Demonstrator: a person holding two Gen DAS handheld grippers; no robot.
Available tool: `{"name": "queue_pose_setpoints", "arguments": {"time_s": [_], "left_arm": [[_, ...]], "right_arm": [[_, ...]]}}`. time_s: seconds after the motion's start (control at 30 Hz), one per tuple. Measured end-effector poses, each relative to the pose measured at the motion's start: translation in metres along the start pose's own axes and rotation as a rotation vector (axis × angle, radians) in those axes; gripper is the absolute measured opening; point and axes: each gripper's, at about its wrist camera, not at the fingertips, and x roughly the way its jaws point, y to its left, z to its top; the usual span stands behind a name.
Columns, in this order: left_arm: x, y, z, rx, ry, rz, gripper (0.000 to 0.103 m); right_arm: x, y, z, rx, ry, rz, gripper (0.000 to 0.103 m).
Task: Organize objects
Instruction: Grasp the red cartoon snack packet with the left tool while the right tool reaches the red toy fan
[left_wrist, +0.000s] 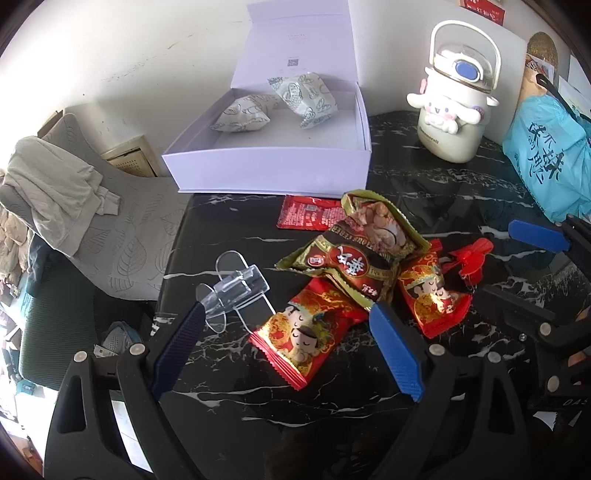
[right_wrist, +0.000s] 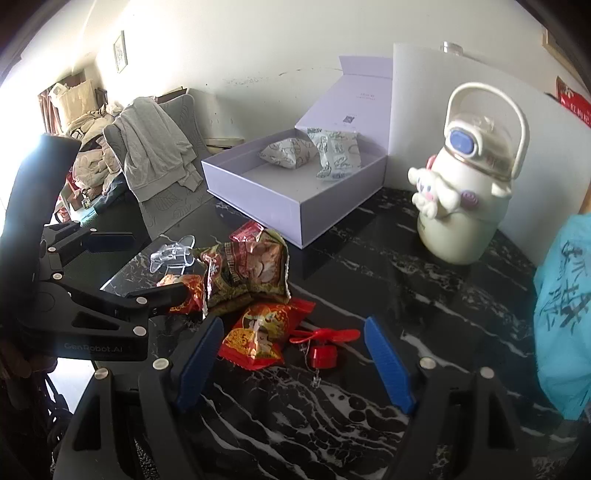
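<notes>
Black marble-veined table (left_wrist: 229, 413) carries a heap of snack packets near me, with an open white box (left_wrist: 266, 166) at the far edge already holding two pale wrapped packets (left_wrist: 242, 118). My left gripper (left_wrist: 288, 325) hangs spread and empty over the near red packet (left_wrist: 299, 339); my right gripper (right_wrist: 293, 332) is likewise spread, with nothing pinched, above the other red packet (right_wrist: 258, 332) and a small red fan toy (right_wrist: 323, 345).

I judge these packets light, puffy and crinkly, with slick film, so I would take one across its middle or by a crimped end seam. The brown-and-gold packet (left_wrist: 362, 254) overlaps both red ones and would likely shift. A clear plastic stand (left_wrist: 236, 291) to the left is hard to make out against the marble. What lies under the heap is hidden.
</notes>
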Motion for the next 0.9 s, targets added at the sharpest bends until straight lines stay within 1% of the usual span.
{"name": "queue_pose_setpoints", "arguments": {"time_s": [0.13, 0.27, 0.4, 0.53, 0.7, 0.8, 0.87, 0.9], "left_arm": [[0.01, -0.002, -0.001, 0.013, 0.021, -0.006, 0.091], [0.02, 0.0, -0.001, 0.016, 0.042, -0.01, 0.09], [0.026, -0.001, -0.002, 0.023, 0.051, -0.027, 0.09], [0.032, -0.002, -0.002, 0.029, 0.064, -0.049, 0.09], [0.042, -0.004, -0.002, 0.042, 0.089, -0.057, 0.09], [0.046, -0.004, -0.002, 0.037, 0.095, -0.074, 0.09], [0.047, -0.002, -0.002, 0.03, 0.094, -0.087, 0.09], [0.047, -0.002, -0.002, 0.028, 0.094, -0.094, 0.09]], "right_arm": [[0.009, -0.003, -0.006, 0.016, 0.022, 0.006, 0.08], [0.016, -0.008, -0.009, 0.042, 0.025, 0.013, 0.08], [0.022, -0.015, -0.009, 0.072, 0.026, 0.0, 0.08], [0.031, -0.02, -0.009, 0.098, 0.042, 0.012, 0.08], [0.04, -0.022, -0.009, 0.107, 0.057, 0.03, 0.078], [0.044, -0.024, -0.011, 0.117, 0.065, 0.039, 0.073], [0.046, -0.025, -0.011, 0.122, 0.076, 0.043, 0.065], [0.047, -0.025, -0.012, 0.123, 0.08, 0.047, 0.063]]}}
